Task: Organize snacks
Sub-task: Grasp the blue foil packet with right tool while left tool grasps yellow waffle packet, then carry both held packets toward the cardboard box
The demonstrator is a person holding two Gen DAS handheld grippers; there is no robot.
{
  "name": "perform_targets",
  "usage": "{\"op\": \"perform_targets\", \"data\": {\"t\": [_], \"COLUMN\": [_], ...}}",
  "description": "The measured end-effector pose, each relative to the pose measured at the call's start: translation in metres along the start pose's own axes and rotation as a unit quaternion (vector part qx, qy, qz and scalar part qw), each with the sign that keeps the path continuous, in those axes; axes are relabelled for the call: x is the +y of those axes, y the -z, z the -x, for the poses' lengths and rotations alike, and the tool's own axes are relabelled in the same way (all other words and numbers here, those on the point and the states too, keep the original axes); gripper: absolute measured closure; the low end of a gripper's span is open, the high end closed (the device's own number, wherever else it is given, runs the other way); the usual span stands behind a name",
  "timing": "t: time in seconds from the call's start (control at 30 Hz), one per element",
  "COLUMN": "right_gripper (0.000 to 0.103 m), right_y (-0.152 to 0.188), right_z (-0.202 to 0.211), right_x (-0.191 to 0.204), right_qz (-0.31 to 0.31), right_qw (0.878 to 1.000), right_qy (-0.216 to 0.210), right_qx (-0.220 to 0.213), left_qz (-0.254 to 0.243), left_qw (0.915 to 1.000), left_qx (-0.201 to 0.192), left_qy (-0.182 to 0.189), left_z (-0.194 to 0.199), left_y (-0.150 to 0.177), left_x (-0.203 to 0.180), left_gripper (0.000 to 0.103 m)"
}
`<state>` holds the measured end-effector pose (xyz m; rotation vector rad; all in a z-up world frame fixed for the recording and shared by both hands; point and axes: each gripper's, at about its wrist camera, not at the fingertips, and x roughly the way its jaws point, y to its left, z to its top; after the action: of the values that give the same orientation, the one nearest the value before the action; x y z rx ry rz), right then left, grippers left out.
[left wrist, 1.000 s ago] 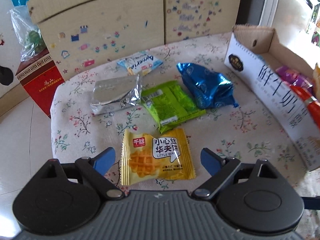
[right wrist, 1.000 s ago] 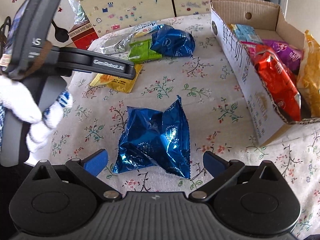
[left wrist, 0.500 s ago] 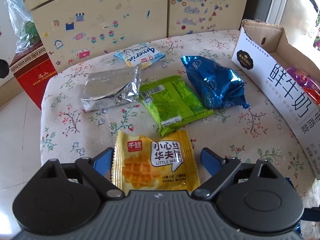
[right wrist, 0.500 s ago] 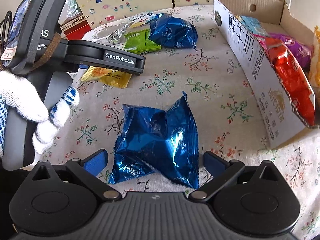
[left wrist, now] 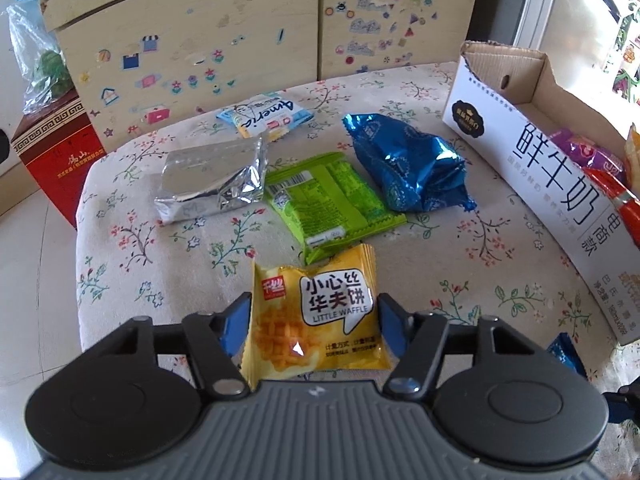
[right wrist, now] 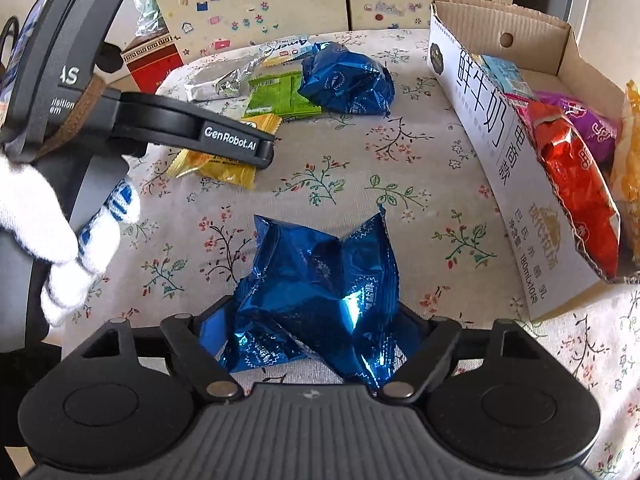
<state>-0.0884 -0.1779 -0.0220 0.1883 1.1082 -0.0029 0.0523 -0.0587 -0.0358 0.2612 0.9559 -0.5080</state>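
A yellow waffle packet (left wrist: 316,312) lies on the flowered tablecloth (left wrist: 160,248), near its front edge. My left gripper (left wrist: 313,314) has its jaws closing on it, and both blue pads touch the packet's side edges. In the right wrist view a crumpled blue foil bag (right wrist: 320,280) sits between the jaws of my right gripper (right wrist: 316,322), which are closing and squeeze its lower corners. That same view shows the left gripper (right wrist: 224,142) from the side, held by a white-gloved hand (right wrist: 40,220). A white cardboard box (right wrist: 492,140) stands open at the right.
Behind the waffle packet lie a silver packet (left wrist: 212,180), a green packet (left wrist: 328,204), a second blue bag (left wrist: 412,168) and a light blue packet (left wrist: 264,118). The box holds an orange-red bag (right wrist: 572,184) and a purple one (right wrist: 580,120). A red carton (left wrist: 52,152) stands left of the table.
Both grippers' jaws have narrowed from wide open onto their packets. The blue bag is more bunched up, and the waffle packet sits closer between the left pads.
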Motion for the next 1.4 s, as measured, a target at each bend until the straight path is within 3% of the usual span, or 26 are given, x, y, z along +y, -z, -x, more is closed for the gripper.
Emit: {"op": "perform_targets", "data": {"t": [0.37, 1.0, 1.4], "right_gripper": [0.024, 0.024, 0.024], "right_y": [0.0, -0.005, -0.021], "right_z": [0.007, 0.028, 0.057], "right_x": [-0.006, -0.018, -0.024], "right_qz": [-0.021, -0.034, -0.011], "right_qw": [1.0, 0.999, 0.998], "right_qy": [-0.018, -0.018, -0.004], "right_qx": [-0.003, -0.032, -0.067], "left_qz": [0.027, 0.009, 0.016], "left_qw": [0.9995, 0.999, 0.9975], "left_qx": [-0.007, -0.037, -0.061], "left_qy": [-0.014, -0.021, -0.032], "left_z": [0.016, 0.055, 0.079], "left_y": [0.009, 0.016, 0.009], "left_x": [0.014, 0.002, 0.0], "left_gripper": [0.042, 0.042, 0.041]}}
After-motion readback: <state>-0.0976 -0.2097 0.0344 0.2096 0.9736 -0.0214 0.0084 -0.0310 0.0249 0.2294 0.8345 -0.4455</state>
